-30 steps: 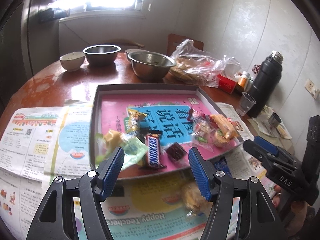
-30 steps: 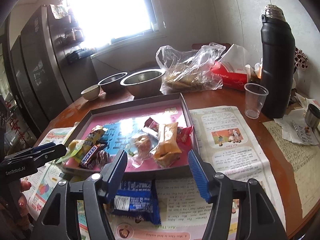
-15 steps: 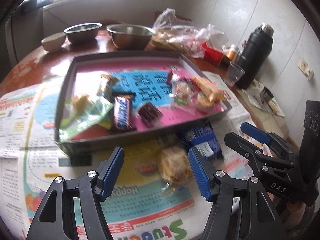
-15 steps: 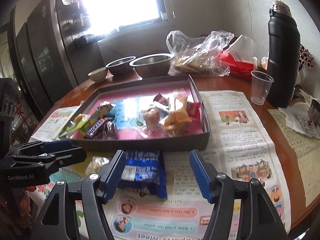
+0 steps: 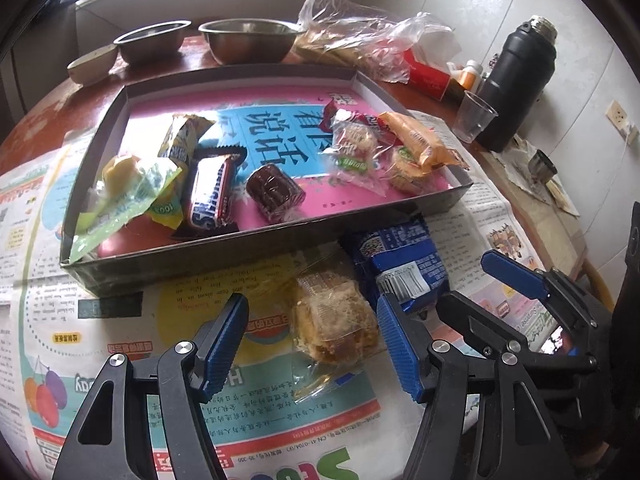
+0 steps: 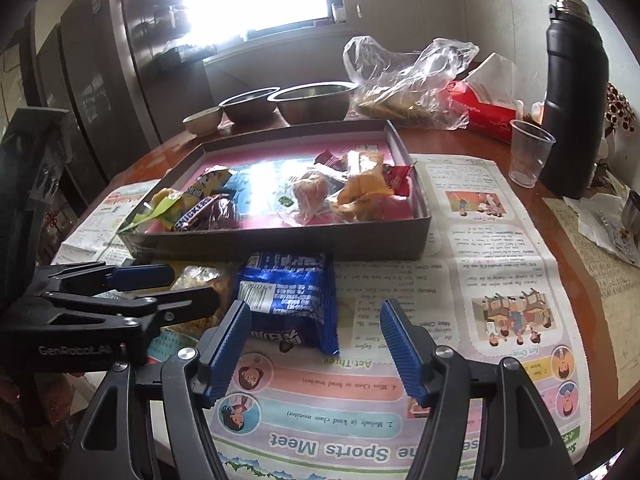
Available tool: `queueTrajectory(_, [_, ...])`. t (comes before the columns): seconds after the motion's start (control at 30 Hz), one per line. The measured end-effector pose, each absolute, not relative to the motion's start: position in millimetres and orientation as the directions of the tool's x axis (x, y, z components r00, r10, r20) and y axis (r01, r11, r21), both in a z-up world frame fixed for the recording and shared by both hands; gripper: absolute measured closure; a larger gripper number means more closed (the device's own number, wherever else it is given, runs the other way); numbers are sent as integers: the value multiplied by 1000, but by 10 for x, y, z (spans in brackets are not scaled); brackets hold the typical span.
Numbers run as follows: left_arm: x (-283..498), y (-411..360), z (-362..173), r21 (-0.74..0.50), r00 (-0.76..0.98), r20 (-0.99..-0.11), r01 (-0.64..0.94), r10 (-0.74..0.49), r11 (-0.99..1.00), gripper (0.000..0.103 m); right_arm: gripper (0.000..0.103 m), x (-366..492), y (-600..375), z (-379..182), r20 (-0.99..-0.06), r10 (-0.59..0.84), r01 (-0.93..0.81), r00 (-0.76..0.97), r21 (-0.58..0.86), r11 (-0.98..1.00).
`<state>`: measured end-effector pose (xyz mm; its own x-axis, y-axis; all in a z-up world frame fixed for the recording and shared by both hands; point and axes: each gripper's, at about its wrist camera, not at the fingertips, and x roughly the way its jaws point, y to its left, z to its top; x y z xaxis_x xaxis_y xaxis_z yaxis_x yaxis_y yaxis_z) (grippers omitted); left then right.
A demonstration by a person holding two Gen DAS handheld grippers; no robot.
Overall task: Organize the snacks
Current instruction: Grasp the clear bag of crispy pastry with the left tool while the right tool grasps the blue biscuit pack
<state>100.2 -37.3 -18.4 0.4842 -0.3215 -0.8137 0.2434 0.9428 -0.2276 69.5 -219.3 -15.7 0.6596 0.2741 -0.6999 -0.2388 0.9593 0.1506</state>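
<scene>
Both grippers have dropped nearer the worktop (image 5: pixel 48 112) since a second ago, so the two loose snacks on the newspaper (image 5: pixel 100 344) now fill the lower part of each view instead of the tray.

Going left to right in the left wrist view: the left gripper (image 5: pixel 312 340) hangs with its fingers (image 5: pixel 224 340) wide apart and clear of everything, straddling a cake in clear wrap (image 5: pixel 336 320) that lies flat on the newspaper between them, untouched. Just right of the cake lies a blue biscuit packet (image 5: pixel 396 256), its far end against the tray's near wall. Further right, the right gripper (image 5: pixel 480 280) points in toward that packet.

In the right wrist view, the blue biscuit packet (image 6: pixel 288 296) lies between the right gripper (image 6: pixel 316 344)'s fingers (image 6: pixel 400 348), nearer the left one; they are parted and gripping nothing, widening only slightly.

Behind both snacks sits the grey tray (image 5: pixel 280 248), holding a Snickers bar (image 5: pixel 210 196), a dark wrapped sweet (image 5: pixel 274 192), a green-wrapped snack (image 5: pixel 124 200) and an orange cracker pack (image 5: pixel 416 140). Beyond stand steel bowls (image 5: pixel 248 40), a plastic bag (image 5: pixel 360 40), a clear cup (image 5: pixel 474 116) and a black flask (image 5: pixel 516 84).
</scene>
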Motion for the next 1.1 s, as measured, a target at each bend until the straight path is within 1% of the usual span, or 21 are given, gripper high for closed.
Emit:
queueTrajectory(0.13, [1008,-305,-177,-213,486,-820,230,-302,949,33,33,710,-2158,-191,-704,276,-241,654,152,959])
queueTrajectory(0.3, [1025,-173,-175,-229,481,-822,210,-304,951,33,31,754,-2040,-237,-711,280,-251,645,149,956])
queueTrajectory(0.67, [1048,-262,-230,-237,461,-825,240,-325,941,33,31,891,-1843,-378,-729,242,-241,640,109,965])
queueTrajectory(0.73, [1042,-306,-235,-221,466,-827,247,-316,943,33,36,875,-1839,-395,-719,232,-247,655,87,965])
queueTrajectory(0.8, [1030,-348,-242,-197,476,-827,250,-298,948,33,44,855,-1848,-398,-713,226,-251,664,72,965])
queueTrajectory(0.83, [1030,-359,-245,-189,482,-826,251,-292,949,33,46,842,-1868,-403,-710,226,-253,667,69,965])
queueTrajectory(0.87, [1027,-367,-246,-186,487,-824,252,-291,950,36,48,835,-1888,-404,-707,227,-254,670,69,965])
queueTrajectory(0.9, [1023,-376,-248,-183,493,-821,252,-289,950,37,50,823,-1917,-404,-704,228,-255,673,68,965])
queueTrajectory(0.93, [1019,-377,-249,-181,499,-817,256,-290,950,40,51,817,-1937,-401,-701,227,-253,676,68,965])
queueTrajectory(0.97, [1019,-378,-249,-179,502,-814,258,-290,949,51,51,816,-1956,-400,-700,224,-251,678,66,966])
queueTrajectory(1.0, [1018,-381,-249,-175,506,-813,261,-289,949,55,51,812,-1976,-400,-700,226,-251,678,69,966])
queueTrajectory(1.1, [1010,-387,-246,-179,504,-811,271,-298,946,56,51,798,-2039,-381,-697,253,-250,671,109,962])
